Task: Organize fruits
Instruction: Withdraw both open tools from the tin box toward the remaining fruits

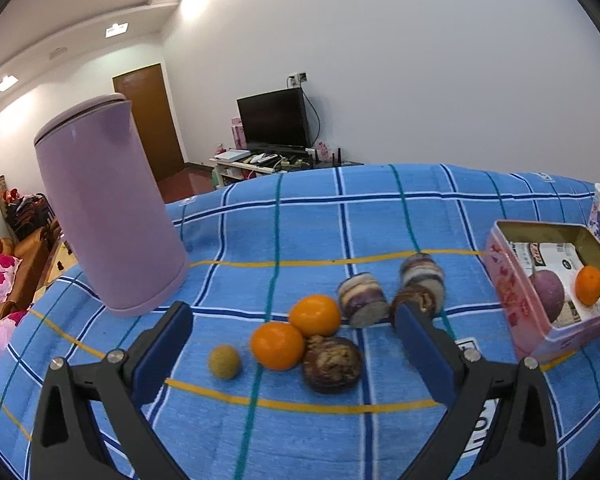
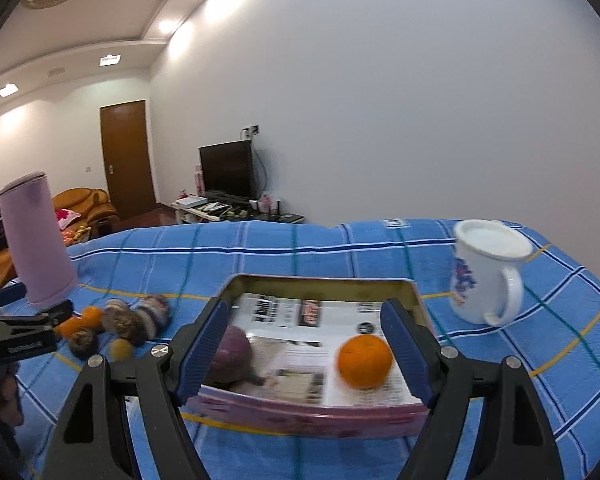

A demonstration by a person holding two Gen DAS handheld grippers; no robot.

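**Fruit sort in progress – both grippers empty, two pcs in tin**

Surface (image 1: 380, 220): covered w/ blue plaid cloth, yellow and teal lines. Carries all items below.

Lilac flask (image 1: 108, 208): tall, lidded, stands upright at far left of surface, well apart from tin.

Pink tin (image 2: 312, 412): open-topped, rectangular, printed paper lining the bottom. Sits right of the fruit group. Contents: purple round fruit (image 2: 230, 354) at left end, one orange (image 2: 365, 361) at right end, apart from each other.

White mug (image 2: 486, 272): floral print, lid on, handle toward camera; just beyond the tin's right corner.

Left gripper (image 1: 296, 340): fingers wide apart, nothing between the pads; hovers over the loose fruit group, not touching any pc.

Right gripper (image 2: 306, 344): fingers wide apart, holding nothing; poised over the tin, framing its contents in the right wrist view.

Loose fruit on cloth, between flask and tin:
- Dark brown mottled fruit (image 1: 331, 364), nearest camera, touching the oranges.
- Two striped purple-white pcs (image 1: 364, 300), (image 1: 422, 276), side by side at rear; another brown pc (image 1: 414, 300) partly hidden behind a left finger.
- Two oranges (image 1: 278, 345), (image 1: 315, 315), touching.
- Small yellow-green round fruit (image 1: 225, 361), left of the group, alone.

Some motion blur in right wrist view; finer detail n/a.
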